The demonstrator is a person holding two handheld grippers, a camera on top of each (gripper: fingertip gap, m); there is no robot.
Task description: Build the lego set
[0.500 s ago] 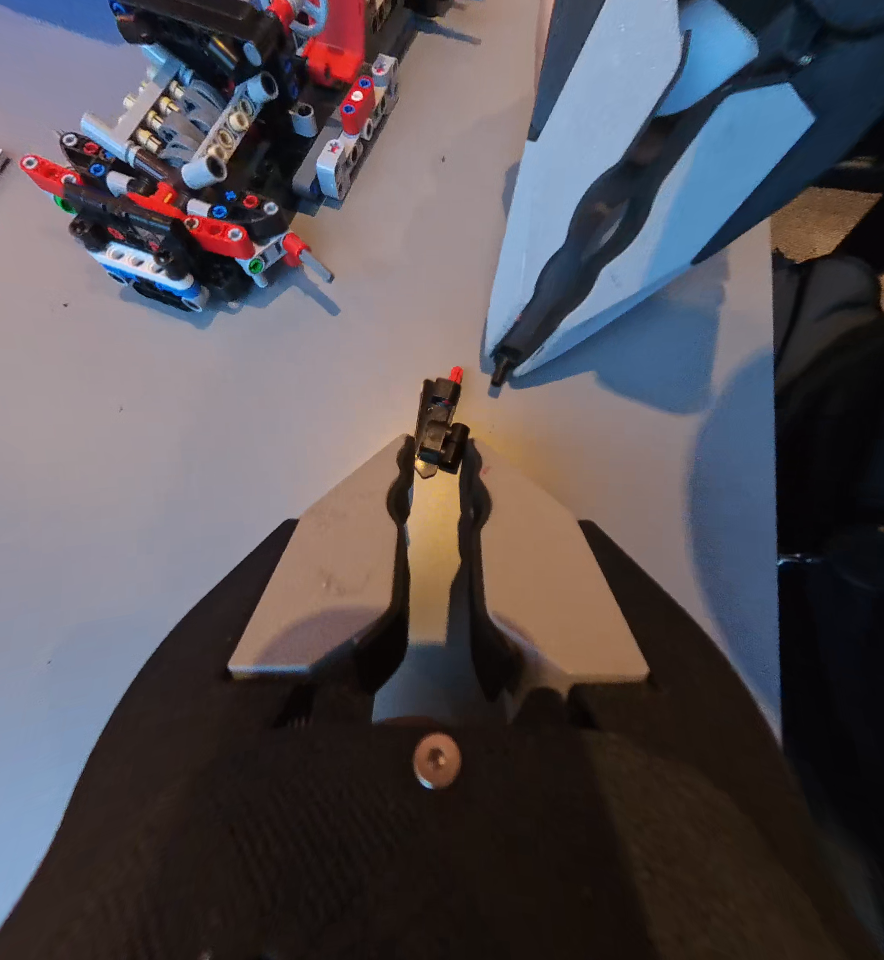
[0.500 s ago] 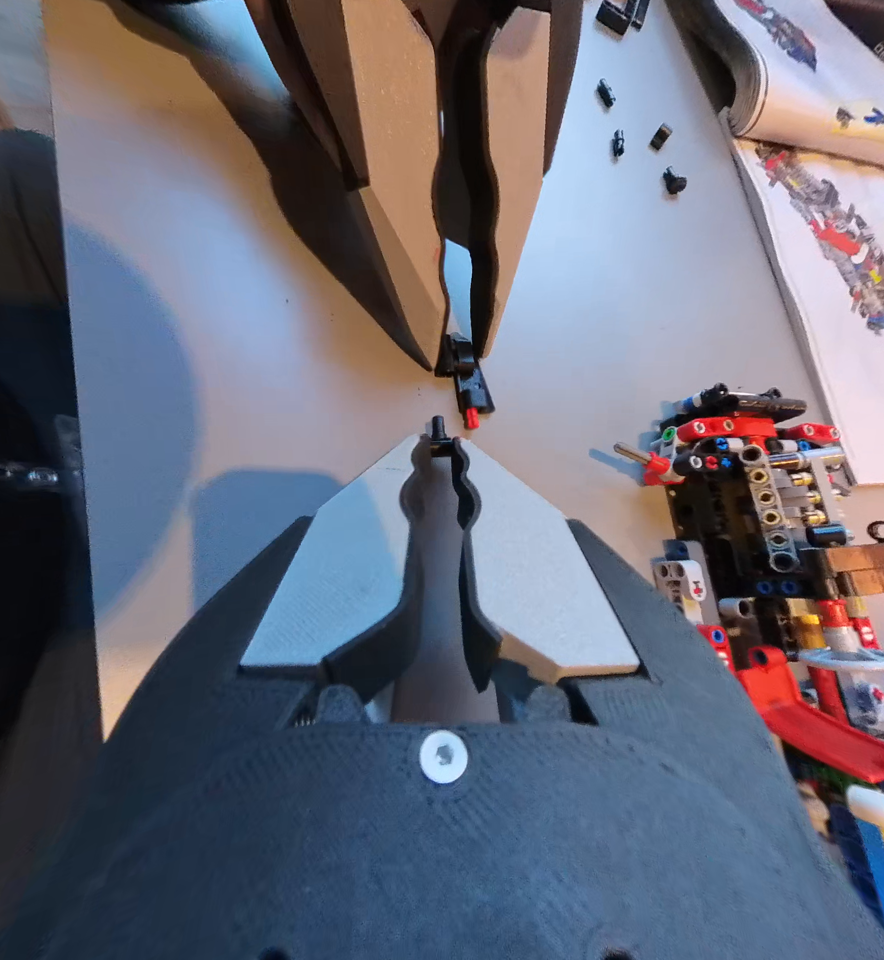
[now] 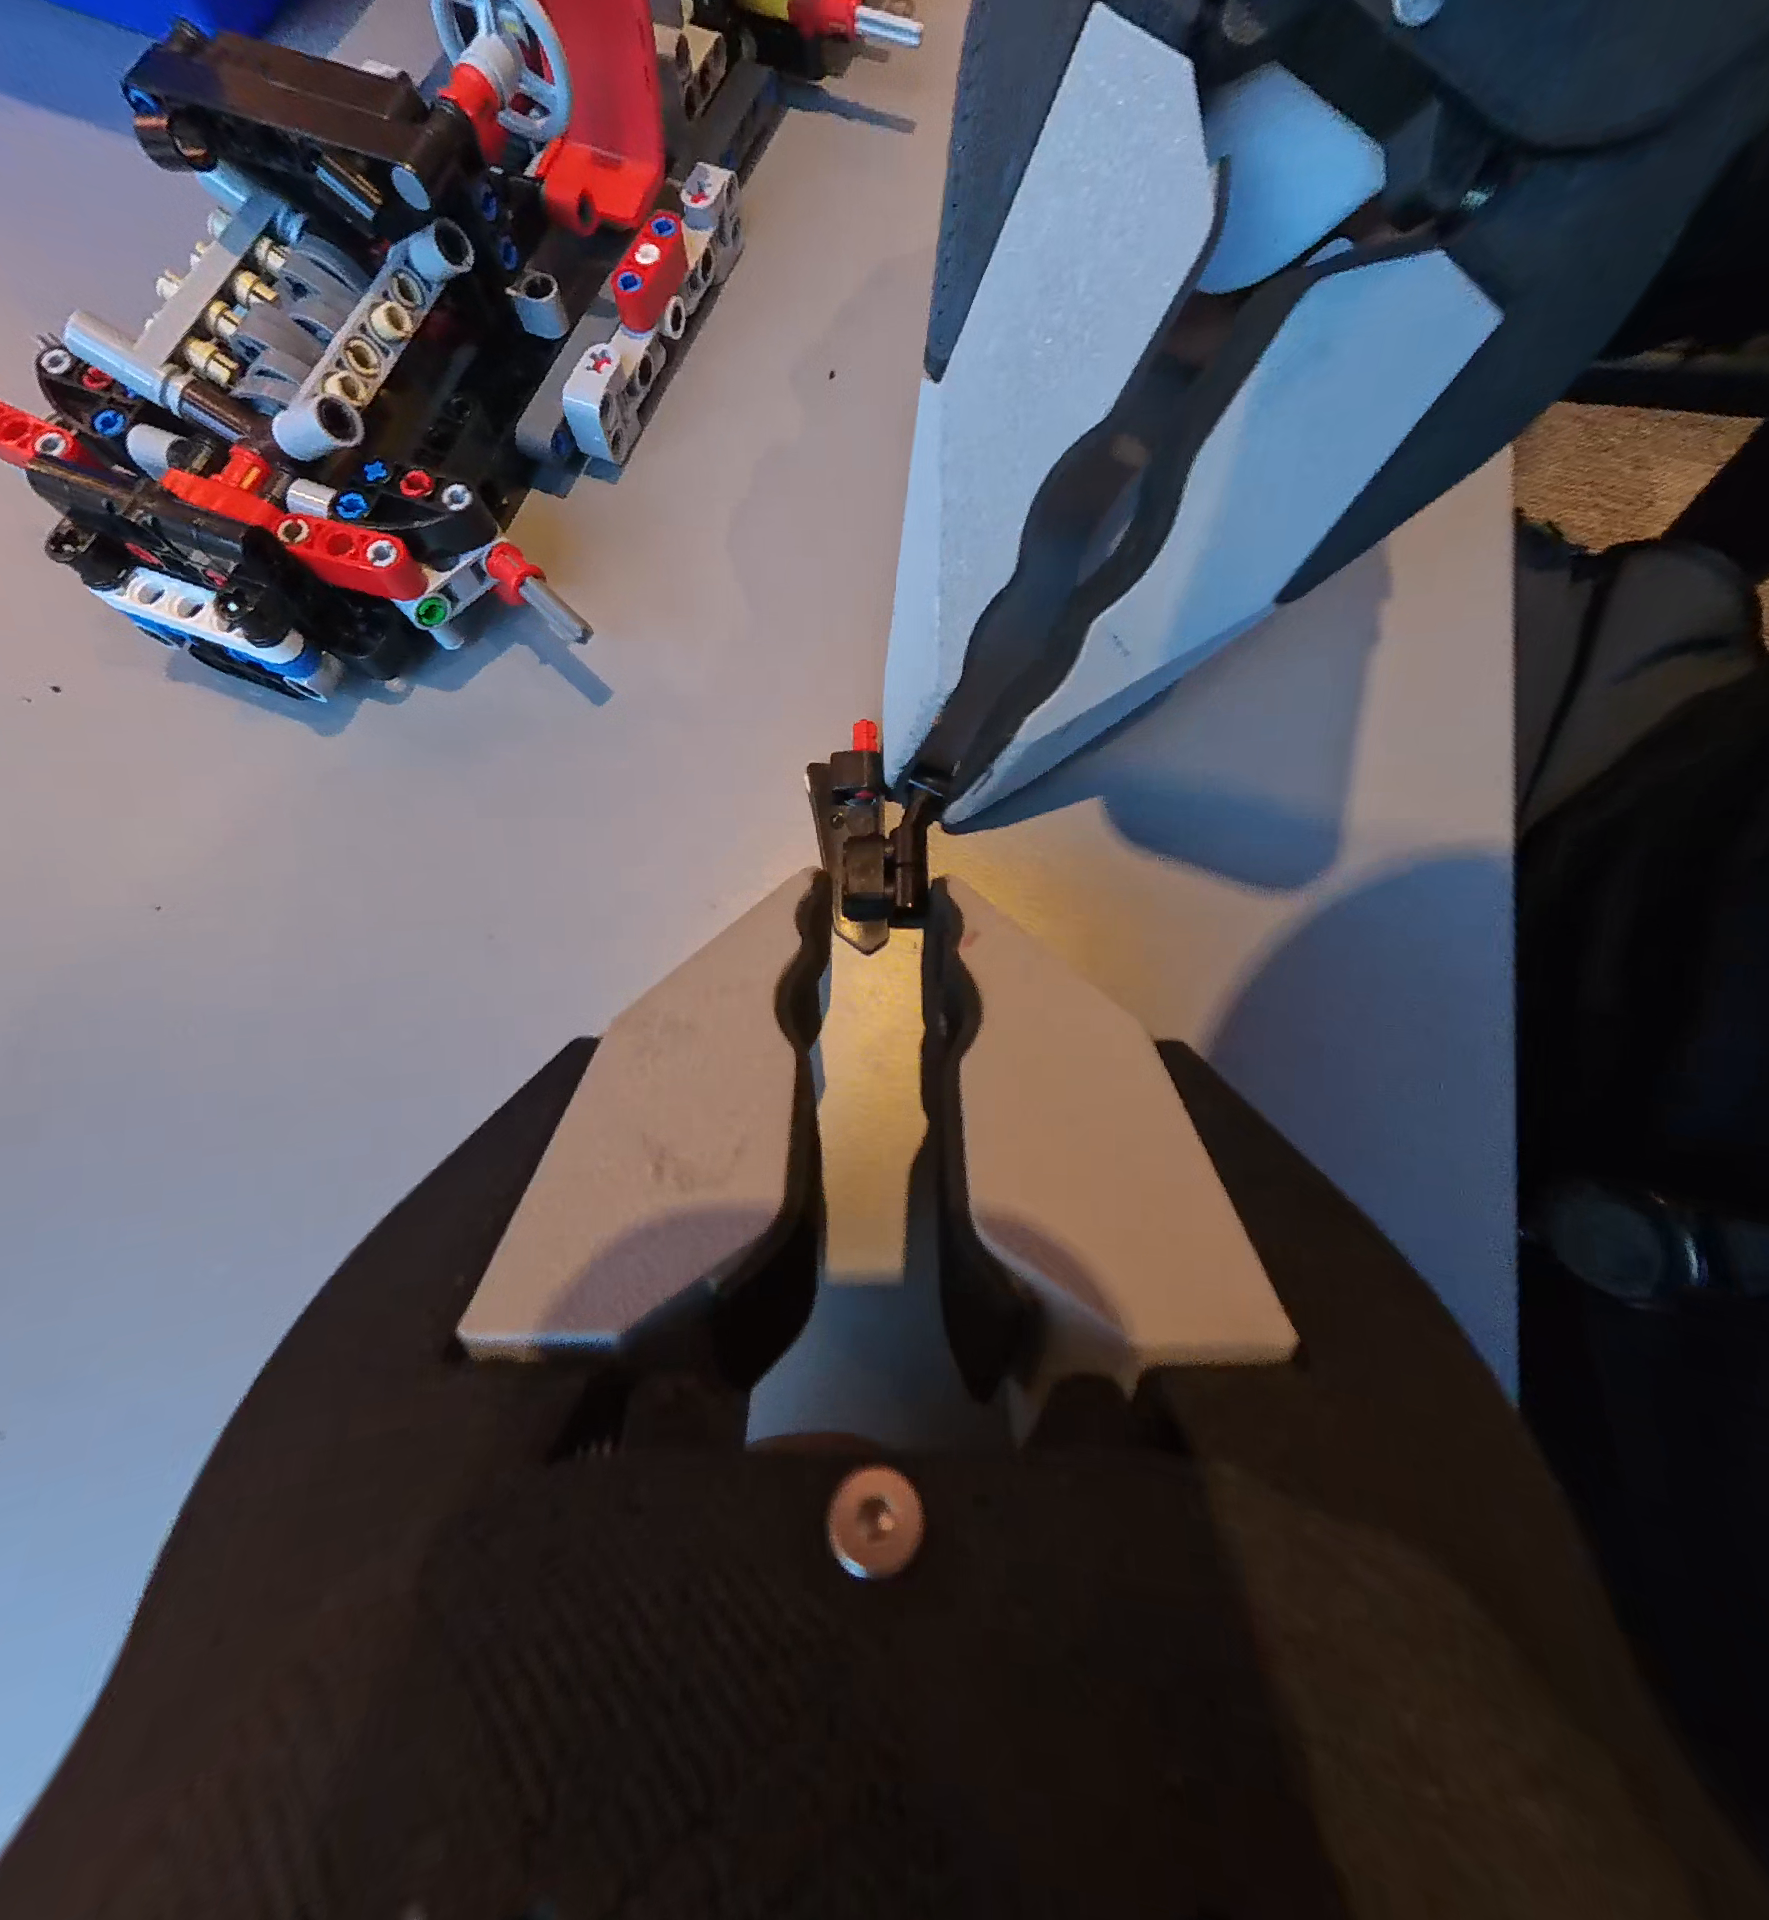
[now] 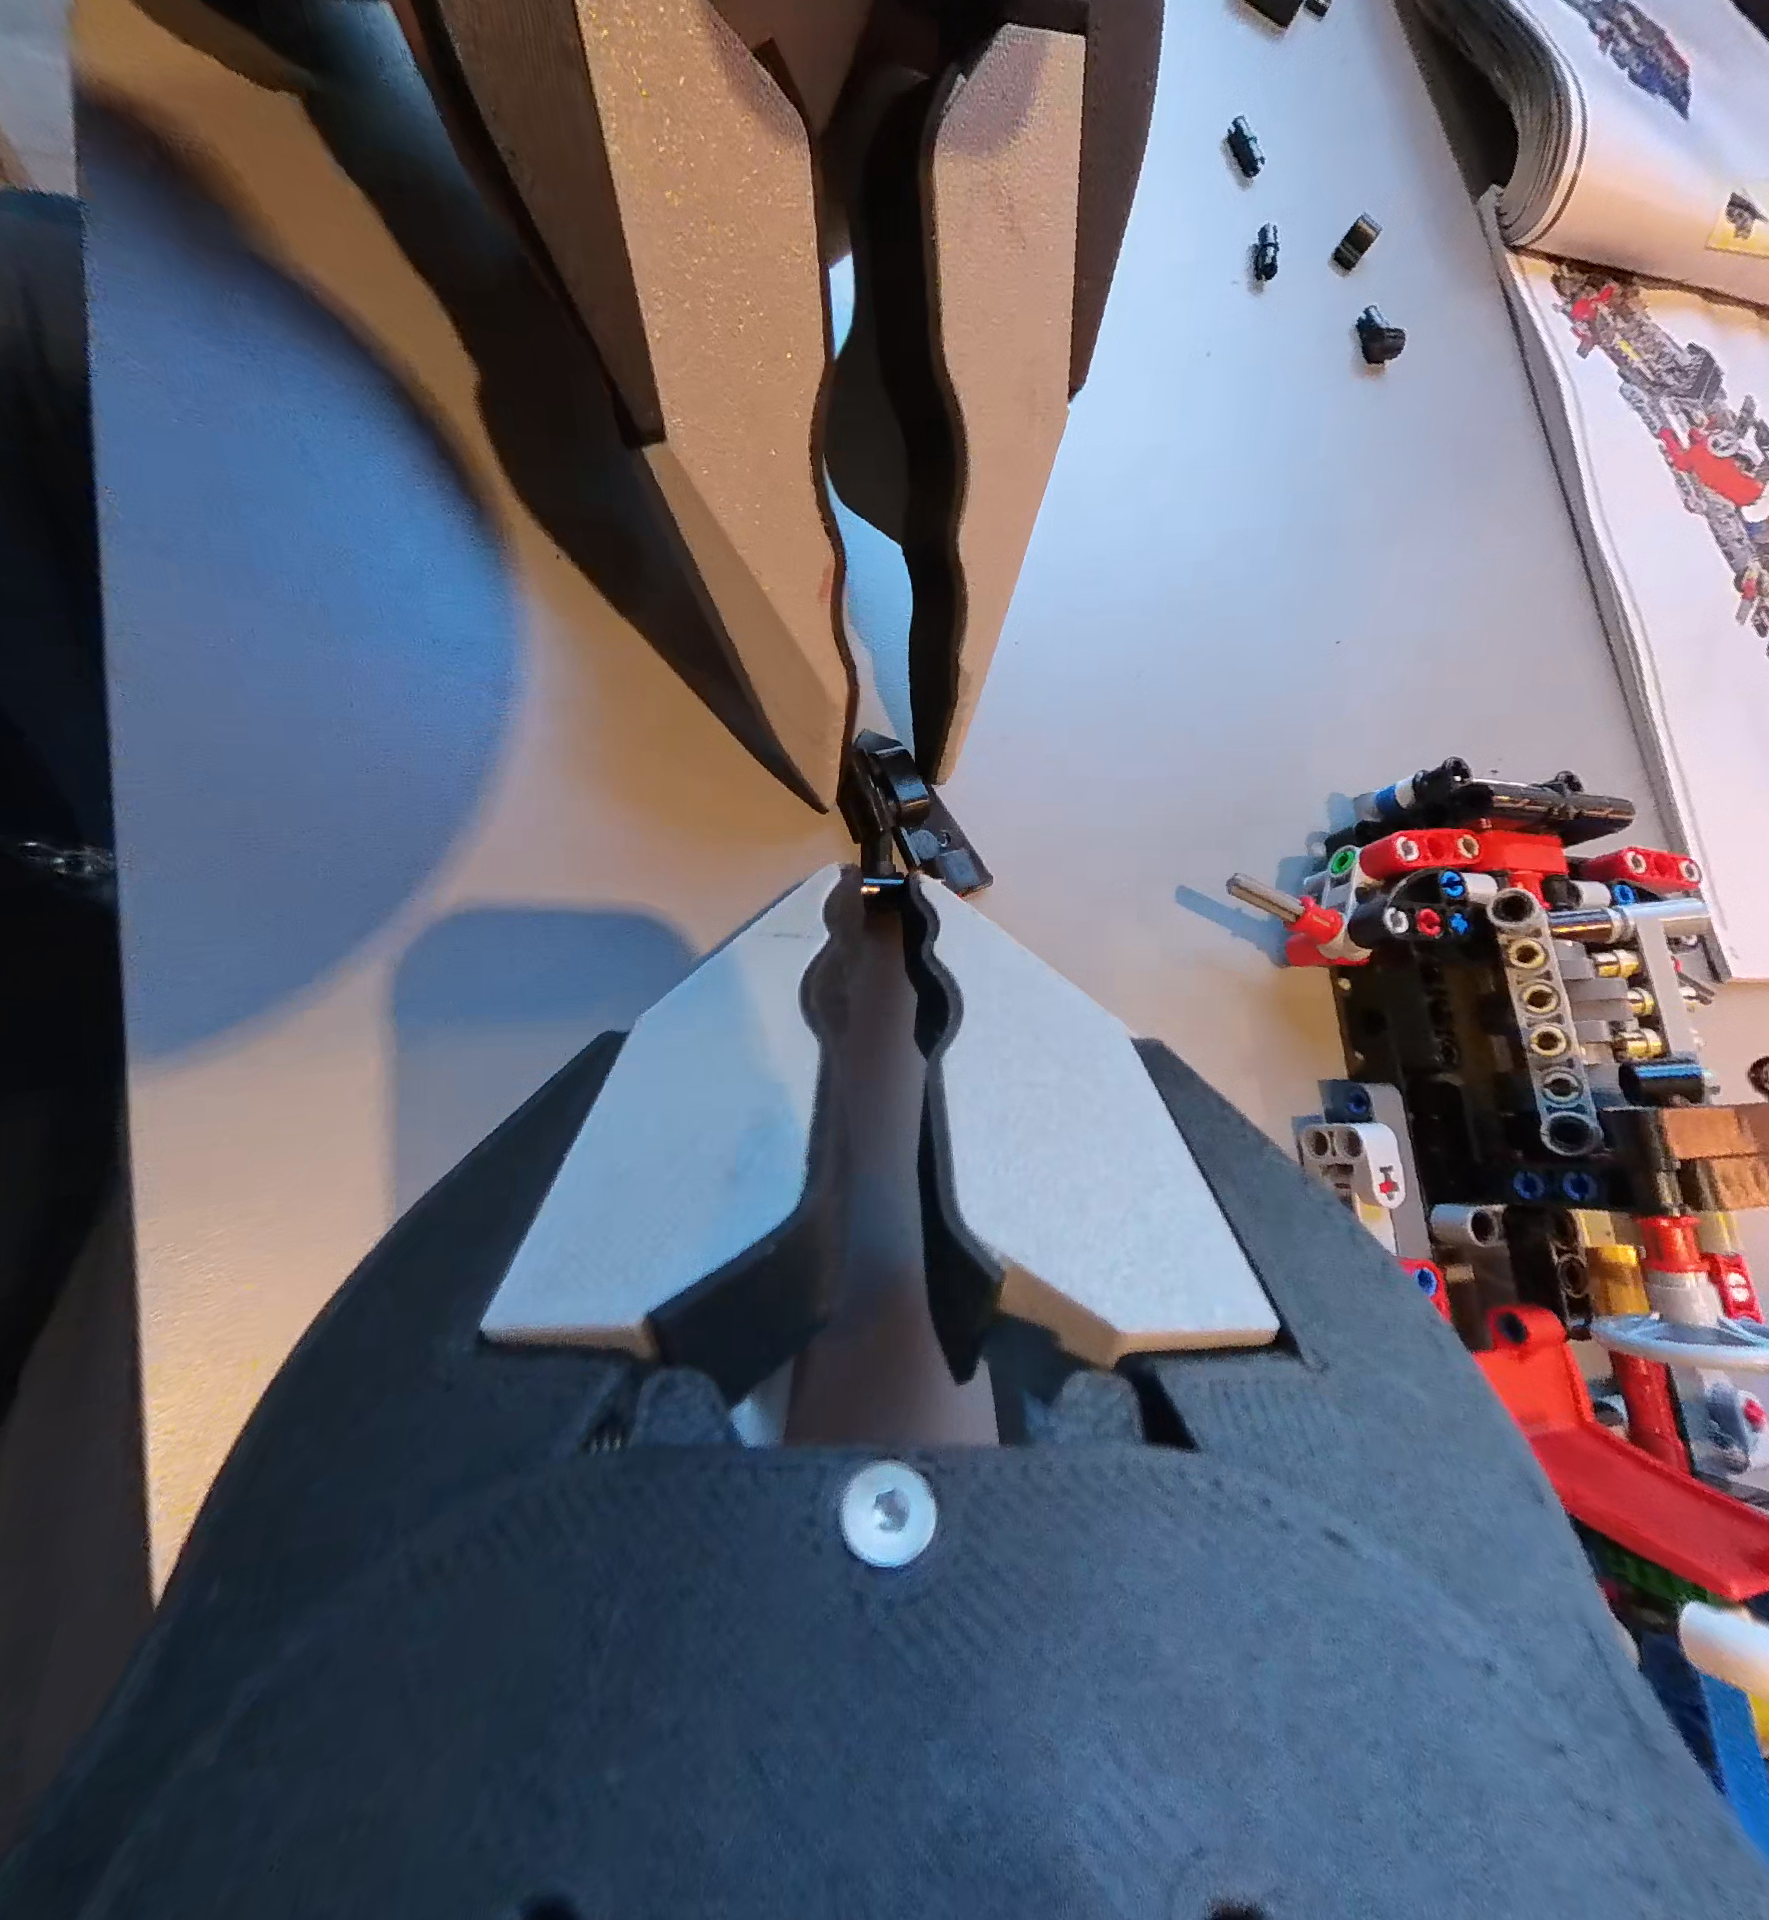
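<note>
- Left wrist view: the left gripper (image 3: pixel 872 894) has its fingers clenched on a small black sub-assembly (image 3: pixel 856 831) with a red pin tip, held above the grey table (image 3: pixel 340 935); the right gripper (image 3: pixel 930 805) brings a black pin (image 3: pixel 909 821) against its side
- Right wrist view: the right gripper (image 4: pixel 882 883) fingers grasp that black pin (image 4: pixel 878 878), touching the sub-assembly (image 4: pixel 901 805); the half-built lego vehicle (image 4: pixel 1524 1039) stands well apart. Step in hand looks like pin insertion; next calls for lining pin with hole, then a straight push

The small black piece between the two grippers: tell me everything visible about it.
The black piece is a small plastic Lego assembly of a few joined parts, with a red pin tip poking out at its far end. The left gripper is shut on its near end, holding it above the grey table. The right gripper, shut on a black pin, meets it tip to tip; the pin touches the piece's side.
</note>
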